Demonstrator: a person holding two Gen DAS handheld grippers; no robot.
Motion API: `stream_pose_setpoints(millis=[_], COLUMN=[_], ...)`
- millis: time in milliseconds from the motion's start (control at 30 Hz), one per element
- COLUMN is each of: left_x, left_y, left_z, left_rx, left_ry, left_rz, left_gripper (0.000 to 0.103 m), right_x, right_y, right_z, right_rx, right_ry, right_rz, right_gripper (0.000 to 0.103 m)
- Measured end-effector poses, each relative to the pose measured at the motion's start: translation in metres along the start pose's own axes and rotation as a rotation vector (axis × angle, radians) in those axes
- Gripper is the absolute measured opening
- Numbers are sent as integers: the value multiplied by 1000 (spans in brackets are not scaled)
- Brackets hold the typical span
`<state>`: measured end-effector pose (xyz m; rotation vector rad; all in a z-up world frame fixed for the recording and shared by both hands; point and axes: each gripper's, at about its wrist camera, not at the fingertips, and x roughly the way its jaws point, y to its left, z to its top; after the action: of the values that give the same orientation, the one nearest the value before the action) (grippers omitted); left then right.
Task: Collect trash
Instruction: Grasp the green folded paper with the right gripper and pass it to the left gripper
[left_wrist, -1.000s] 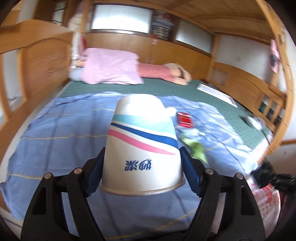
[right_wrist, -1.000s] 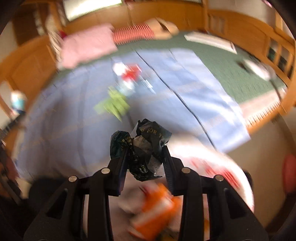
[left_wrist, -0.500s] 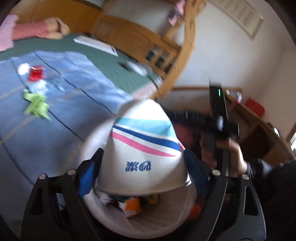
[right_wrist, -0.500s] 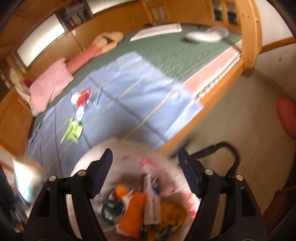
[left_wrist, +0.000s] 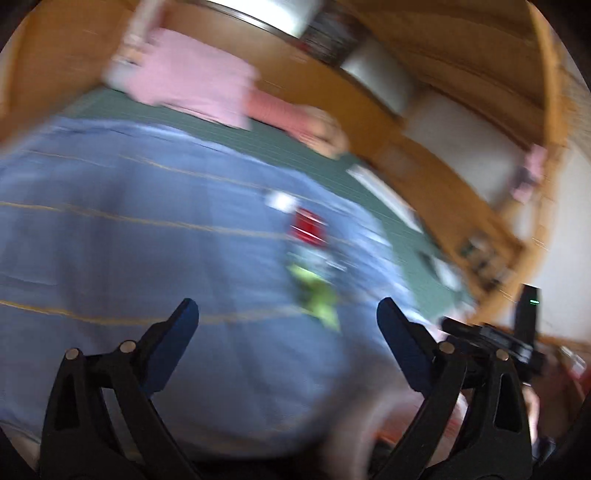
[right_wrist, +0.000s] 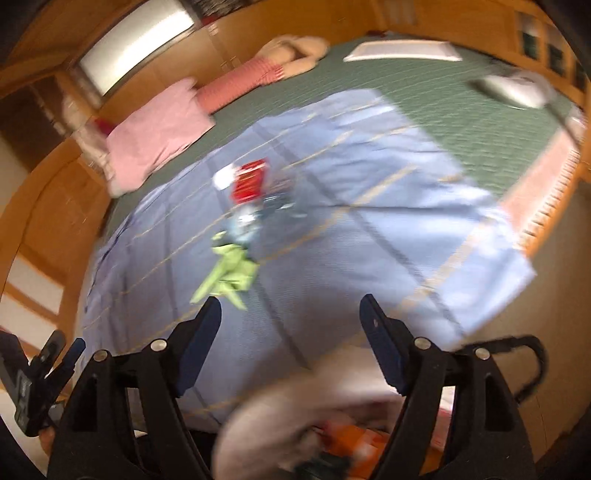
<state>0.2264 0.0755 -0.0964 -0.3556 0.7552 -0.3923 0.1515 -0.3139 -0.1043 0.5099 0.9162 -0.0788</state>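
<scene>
Lying ahead of both jaws, green wrapper (right_wrist: 231, 275) sat on sheet (right_wrist: 369, 229); left gripper (left_wrist: 286, 317) and right gripper (right_wrist: 290, 314) were opening wide, empty.

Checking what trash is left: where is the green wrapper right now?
The green wrapper lies on the blue sheet, just nearer the camera than the red packet, in the right wrist view left of centre.

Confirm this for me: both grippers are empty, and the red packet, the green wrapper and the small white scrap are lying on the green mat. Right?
Not quite. The left gripper and right gripper are both empty, jaws opening, but the red packet, green wrapper and white scrap lie on the blue sheet, not the green mat. The right wrist view shows it.
</scene>
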Motion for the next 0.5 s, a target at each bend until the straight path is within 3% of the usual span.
stream_pose_setpoints(millis=[33, 100, 200, 267, 333, 433, 500], left_x=[-4, -12, -15, -13, -12, -13, -25], left_y=[15, 40, 59, 64, 65, 76, 88], left_z=[7, 17, 21, 23, 18, 21, 15], left_rx=[-27, -93, -150, -154, -157, -170, -194], left_ry=[-28, -62, -69, -61, -54, -39, -24], left_rz=[94, 180, 231, 257, 283, 353, 408], left_gripper=[97, 97, 97, 97, 97, 97, 97], right_x=[23, 63, 131, 164, 186, 194, 192], right_y=[19, 45, 67, 72, 73, 87, 113], right_z=[10, 25, 39, 38, 34, 22, 9], right_rx=[-29, -71, -80, -65, -44, -50, -114], right_ry=[36, 85, 179, 227, 260, 266, 286], right_rz=[22, 14, -58, -81, -74, -27, 58], right_gripper=[76, 76, 76, 70, 27, 13, 13])
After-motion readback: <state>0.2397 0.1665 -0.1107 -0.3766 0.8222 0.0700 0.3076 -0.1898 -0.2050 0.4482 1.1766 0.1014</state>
